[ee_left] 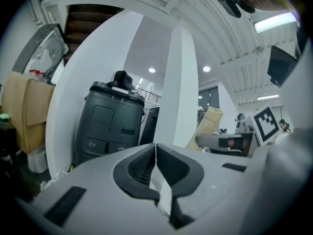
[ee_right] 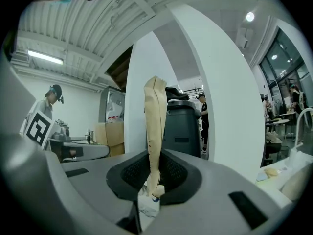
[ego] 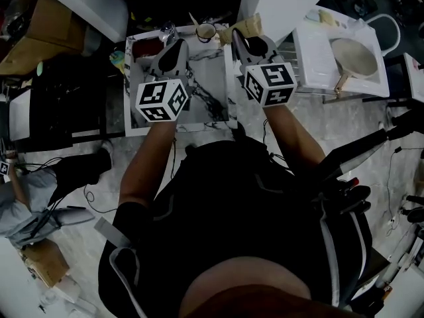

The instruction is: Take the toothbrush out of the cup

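Observation:
A tan paper-wrapped toothbrush (ee_right: 155, 131) stands upright between the pads of my right gripper (ee_right: 154, 180), which is shut on its lower end. In the head view the toothbrush (ego: 247, 25) pokes out past my right gripper (ego: 241, 42), just right of a small cup (ego: 206, 30) at the far edge of the marble-topped table (ego: 213, 85). My left gripper (ego: 177, 45) hovers left of the cup. Its jaws (ee_left: 155, 165) are shut with nothing between them. The left gripper view also catches the toothbrush (ee_left: 208, 125) held off to the right.
A dark red tray (ego: 147, 47) and a clear glass item (ego: 167, 30) sit at the table's far left. A white rack with a pan (ego: 354, 57) stands to the right. A black bin (ee_left: 110, 124) and white pillars lie ahead. Cables run across the floor.

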Demonstrator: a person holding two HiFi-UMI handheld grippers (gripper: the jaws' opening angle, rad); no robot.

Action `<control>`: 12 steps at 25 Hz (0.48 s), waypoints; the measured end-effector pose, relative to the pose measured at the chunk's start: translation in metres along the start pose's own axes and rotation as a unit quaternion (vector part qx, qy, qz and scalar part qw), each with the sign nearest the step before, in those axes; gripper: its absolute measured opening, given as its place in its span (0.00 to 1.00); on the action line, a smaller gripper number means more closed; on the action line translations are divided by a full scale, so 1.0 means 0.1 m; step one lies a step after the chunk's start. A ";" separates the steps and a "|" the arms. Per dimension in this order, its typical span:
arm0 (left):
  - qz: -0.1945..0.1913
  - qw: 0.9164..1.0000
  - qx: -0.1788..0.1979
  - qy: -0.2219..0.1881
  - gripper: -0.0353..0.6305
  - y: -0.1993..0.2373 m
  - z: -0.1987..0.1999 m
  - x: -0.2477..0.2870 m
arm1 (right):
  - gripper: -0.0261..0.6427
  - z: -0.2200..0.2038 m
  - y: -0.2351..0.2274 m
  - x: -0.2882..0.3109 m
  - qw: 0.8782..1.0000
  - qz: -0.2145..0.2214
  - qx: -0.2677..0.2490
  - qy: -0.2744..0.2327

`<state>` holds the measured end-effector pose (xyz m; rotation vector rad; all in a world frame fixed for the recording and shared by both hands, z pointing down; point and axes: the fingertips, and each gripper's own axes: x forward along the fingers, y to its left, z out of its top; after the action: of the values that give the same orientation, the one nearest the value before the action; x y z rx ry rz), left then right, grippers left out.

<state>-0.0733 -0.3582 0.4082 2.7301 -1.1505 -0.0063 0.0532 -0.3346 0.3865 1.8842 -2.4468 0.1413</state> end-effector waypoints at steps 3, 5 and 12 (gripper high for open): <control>0.014 1.000 0.010 0.000 0.07 0.04 0.00 0.15 | 0.12 -0.04 -0.06 0.02 1.000 0.005 0.002 0.004; 0.024 1.000 0.016 0.008 0.10 0.07 -0.06 0.28 | 0.12 -0.08 -0.11 0.03 1.000 0.008 0.006 0.009; 0.060 0.997 0.002 0.058 0.29 0.23 -0.48 0.71 | 0.12 -0.24 -0.35 0.15 0.999 0.022 0.017 0.020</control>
<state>-0.0360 -0.4169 0.4637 2.6220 -1.2791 0.1679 0.0828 -0.3558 0.4129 1.8228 -2.4751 0.2207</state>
